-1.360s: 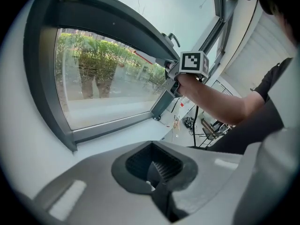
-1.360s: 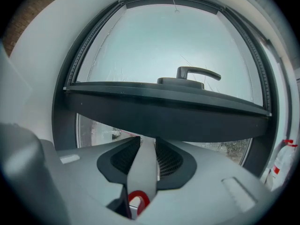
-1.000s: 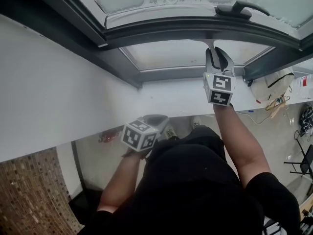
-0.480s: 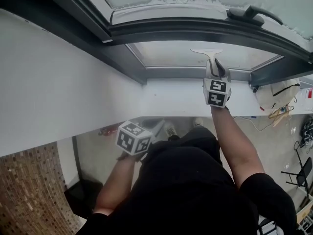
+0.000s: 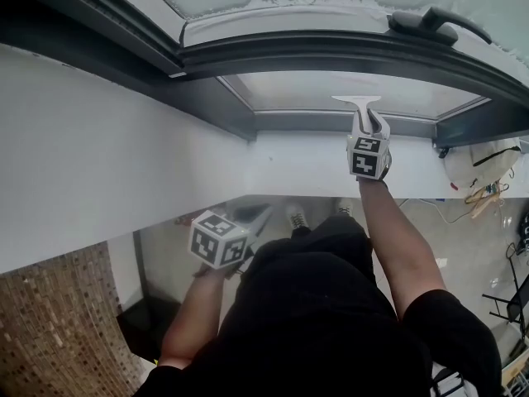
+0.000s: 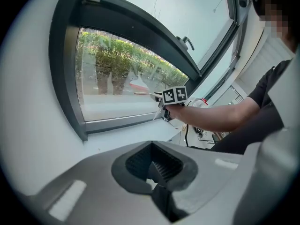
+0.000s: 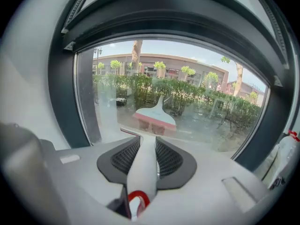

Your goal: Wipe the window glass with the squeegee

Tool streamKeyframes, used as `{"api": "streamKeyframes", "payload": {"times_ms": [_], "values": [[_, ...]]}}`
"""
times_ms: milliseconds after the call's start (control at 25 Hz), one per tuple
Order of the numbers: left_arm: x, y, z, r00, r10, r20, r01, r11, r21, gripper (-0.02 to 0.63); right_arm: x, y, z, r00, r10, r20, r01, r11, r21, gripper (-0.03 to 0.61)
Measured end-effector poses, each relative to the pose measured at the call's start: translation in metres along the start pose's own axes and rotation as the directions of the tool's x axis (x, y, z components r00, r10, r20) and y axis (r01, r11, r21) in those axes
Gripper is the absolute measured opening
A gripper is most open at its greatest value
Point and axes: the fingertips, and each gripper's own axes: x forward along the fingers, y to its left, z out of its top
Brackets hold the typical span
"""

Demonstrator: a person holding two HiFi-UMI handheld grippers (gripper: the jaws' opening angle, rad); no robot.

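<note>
Now, right gripper (image 5: 368, 127) clamped on the squeegee (image 5: 357, 101) — up at the window glass (image 5: 314, 91) — left gripper (image 6: 157, 172) closed, empty.

Right gripper (image 7: 146, 149) jaws tight on the white squeegee (image 7: 142, 172) handle — blade at the window glass (image 7: 211, 111)

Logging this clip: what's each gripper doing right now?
Left gripper: shut, empty.
Right gripper: shut on the squeegee handle.

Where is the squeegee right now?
In the head view, the squeegee is right of centre, clamped in the right gripper, its blade up at the lower window pane.
</note>
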Motion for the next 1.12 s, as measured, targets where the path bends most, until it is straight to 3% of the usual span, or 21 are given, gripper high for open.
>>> {"api": "streamKeyframes", "payload": {"times_ms": [600, 920, 1000, 1040, 1080, 1120], "values": [[0.001, -0.006, 0.000, 0.998, 0.060, 0.013, -0.060, 0.997, -0.041, 0.000, 0.057, -0.011, -0.088, 0.978, 0.015, -0.208, -0.028, 0.998, -0.062, 0.124], [0.013, -0.021, 0.005, 0.999, 0.045, 0.021, -0.044, 0.997, -0.056, 0.000, 0.043, -0.025, -0.079, 0.980, 0.044, -0.196, -0.052, 0.998, -0.037, 0.124], [0.019, -0.031, 0.013, 0.999, 0.026, 0.027, -0.025, 0.999, -0.043, 0.000, 0.030, -0.032, -0.072, 0.981, 0.083, -0.173, -0.075, 0.996, 0.049, 0.124], [0.022, -0.035, 0.017, 0.999, 0.020, 0.030, -0.019, 0.999, -0.035, 0.000, 0.023, -0.036, -0.070, 0.980, 0.116, -0.160, -0.094, 0.986, 0.138, 0.124], [0.024, -0.040, 0.022, 0.999, 0.015, 0.033, -0.014, 1.000, -0.026, 0.000, 0.017, -0.042, -0.071, 0.977, 0.159, -0.145, -0.116, 0.957, 0.265, 0.124], [0.026, -0.045, 0.027, 0.999, 0.009, 0.037, -0.009, 1.000, -0.018, 0.000, 0.011, -0.048, -0.073, 0.971, 0.206, -0.123, -0.136, 0.895, 0.425, 0.126]]}}
